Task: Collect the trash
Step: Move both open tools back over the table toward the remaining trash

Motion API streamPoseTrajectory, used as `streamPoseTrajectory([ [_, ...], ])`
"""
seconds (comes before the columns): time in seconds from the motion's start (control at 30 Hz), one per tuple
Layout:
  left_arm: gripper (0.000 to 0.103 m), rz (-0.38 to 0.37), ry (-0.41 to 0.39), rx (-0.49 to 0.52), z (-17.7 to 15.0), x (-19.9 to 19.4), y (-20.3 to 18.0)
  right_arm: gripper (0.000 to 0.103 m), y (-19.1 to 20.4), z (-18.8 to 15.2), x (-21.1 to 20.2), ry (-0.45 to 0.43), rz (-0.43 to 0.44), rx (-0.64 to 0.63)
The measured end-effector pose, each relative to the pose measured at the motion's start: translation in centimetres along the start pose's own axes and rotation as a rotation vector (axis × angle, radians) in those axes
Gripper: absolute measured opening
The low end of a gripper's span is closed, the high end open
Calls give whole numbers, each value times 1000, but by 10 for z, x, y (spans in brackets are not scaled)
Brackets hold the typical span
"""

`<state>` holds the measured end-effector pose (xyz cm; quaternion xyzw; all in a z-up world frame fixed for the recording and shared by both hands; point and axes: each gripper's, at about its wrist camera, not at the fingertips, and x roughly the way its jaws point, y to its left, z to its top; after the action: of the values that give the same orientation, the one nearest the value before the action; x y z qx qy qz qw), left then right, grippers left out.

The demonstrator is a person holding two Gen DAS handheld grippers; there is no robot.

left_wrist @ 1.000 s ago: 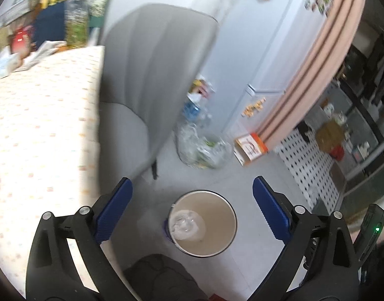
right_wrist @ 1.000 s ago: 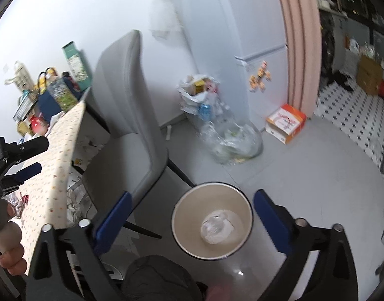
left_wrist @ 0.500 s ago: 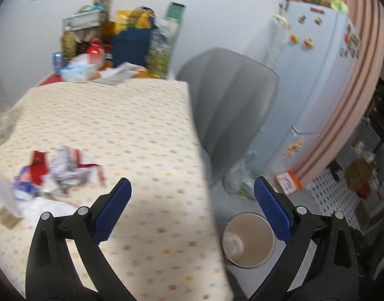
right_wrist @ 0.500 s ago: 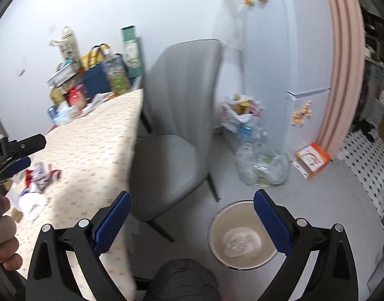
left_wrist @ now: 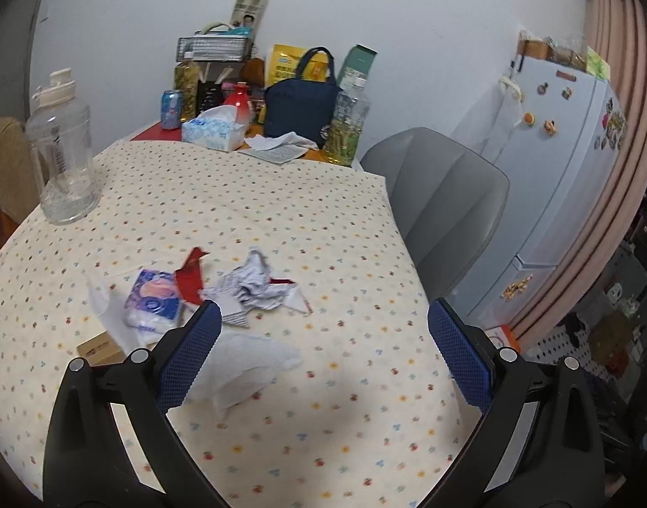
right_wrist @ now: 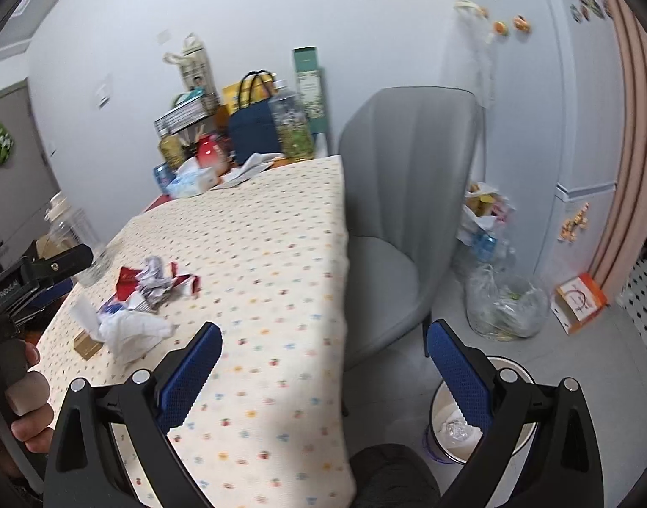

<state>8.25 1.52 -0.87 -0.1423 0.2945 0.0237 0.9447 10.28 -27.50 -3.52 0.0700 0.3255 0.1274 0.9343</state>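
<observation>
Both grippers, left gripper (left_wrist: 321,355) and right gripper (right_wrist: 321,364), are hovering with jaws wide, empty; next, probably closing on the crumpled white tissue (left_wrist: 243,366) lying on the worktop (left_wrist: 281,220).

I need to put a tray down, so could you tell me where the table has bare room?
Bare dotted tablecloth runs between the clear plastic jug and the grey chair, and along the near edge. Crowded: the crumpled wrappers and tissues at near left, and the bottles and navy bag along the wall.
</observation>
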Motion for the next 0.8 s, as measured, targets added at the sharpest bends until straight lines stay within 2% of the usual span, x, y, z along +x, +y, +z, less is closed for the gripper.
streamPoseTrajectory([
  [0.07, 97, 12, -3, -23, -2, -6, 14, 95, 10, -1, 1, 1, 4, -23],
  [0.57, 97, 95, -25, -223, -12, -41, 126, 95, 84, -9, 15, 38, 186, -142],
  [0.63, 97, 128, -39, -238, -13, -46, 140, 95, 94, -12, 18, 47, 194, -156],
  [0.8, 95, 134, -35, -296, -11, -48, 170, 91, 115, -15, 29, 76, 218, -178],
])
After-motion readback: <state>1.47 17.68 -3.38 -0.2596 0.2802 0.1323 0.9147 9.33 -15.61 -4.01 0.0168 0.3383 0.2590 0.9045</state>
